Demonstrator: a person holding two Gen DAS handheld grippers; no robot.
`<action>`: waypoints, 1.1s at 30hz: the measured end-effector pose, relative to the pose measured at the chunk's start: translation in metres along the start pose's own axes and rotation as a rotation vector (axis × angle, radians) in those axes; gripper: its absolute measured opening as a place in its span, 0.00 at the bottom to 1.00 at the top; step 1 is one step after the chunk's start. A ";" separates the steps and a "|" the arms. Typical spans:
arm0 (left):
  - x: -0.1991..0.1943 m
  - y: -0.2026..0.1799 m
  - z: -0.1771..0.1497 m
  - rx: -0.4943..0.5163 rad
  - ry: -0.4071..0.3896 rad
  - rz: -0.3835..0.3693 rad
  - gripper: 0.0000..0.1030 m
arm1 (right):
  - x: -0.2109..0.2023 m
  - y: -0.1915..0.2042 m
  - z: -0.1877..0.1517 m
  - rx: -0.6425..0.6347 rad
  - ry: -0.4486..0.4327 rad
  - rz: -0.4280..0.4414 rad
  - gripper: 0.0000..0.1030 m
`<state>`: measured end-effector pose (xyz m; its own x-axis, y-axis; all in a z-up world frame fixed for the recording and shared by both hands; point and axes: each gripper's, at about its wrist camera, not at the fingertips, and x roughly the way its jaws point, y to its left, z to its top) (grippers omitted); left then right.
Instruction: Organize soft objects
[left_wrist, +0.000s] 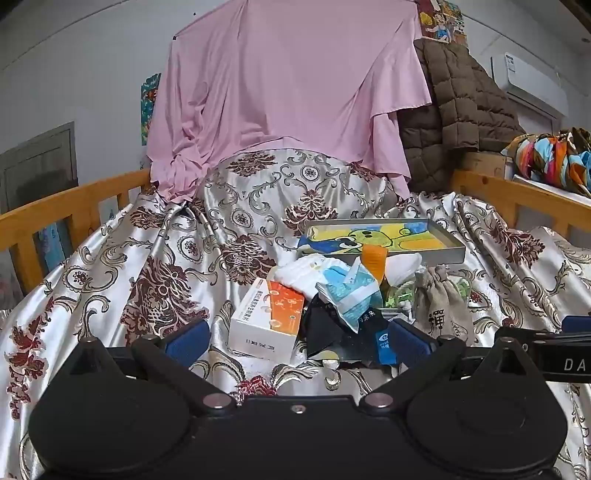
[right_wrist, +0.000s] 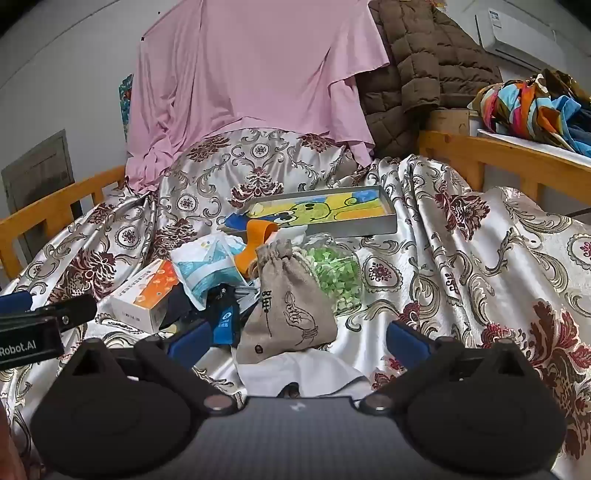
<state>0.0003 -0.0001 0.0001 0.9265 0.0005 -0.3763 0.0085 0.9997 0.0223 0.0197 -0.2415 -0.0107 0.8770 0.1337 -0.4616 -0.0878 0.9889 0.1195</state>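
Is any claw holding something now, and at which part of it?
Nothing is held. The left claw and right claw are both wide open above the pile; the beige drawstring cloth pouch lies untouched.

A wooden-railed bed (right_wrist: 517, 155) carries a silvery floral satin cover (right_wrist: 461, 258); a shallow grey tray (right_wrist: 369, 227) lies on the cover. Just in front of the tray sit a beige drawstring pouch (right_wrist: 288, 306), a bag of green pieces (right_wrist: 338, 273), a blue-white packet (right_wrist: 210, 269) and an orange-white box (right_wrist: 144, 299); behind it a pink cloth (right_wrist: 251, 74) drapes down.
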 end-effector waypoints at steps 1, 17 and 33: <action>0.000 0.000 0.000 0.002 -0.002 0.001 0.99 | 0.000 0.000 0.000 -0.001 0.003 -0.001 1.00; 0.000 -0.001 0.000 0.014 -0.002 0.003 0.99 | 0.001 -0.001 0.000 -0.004 0.005 -0.004 1.00; 0.000 -0.001 0.000 0.016 0.000 0.003 0.99 | 0.001 0.001 0.000 -0.004 0.007 -0.005 1.00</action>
<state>0.0001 -0.0014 -0.0002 0.9266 0.0036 -0.3761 0.0116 0.9992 0.0380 0.0201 -0.2403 -0.0106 0.8740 0.1294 -0.4683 -0.0857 0.9898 0.1134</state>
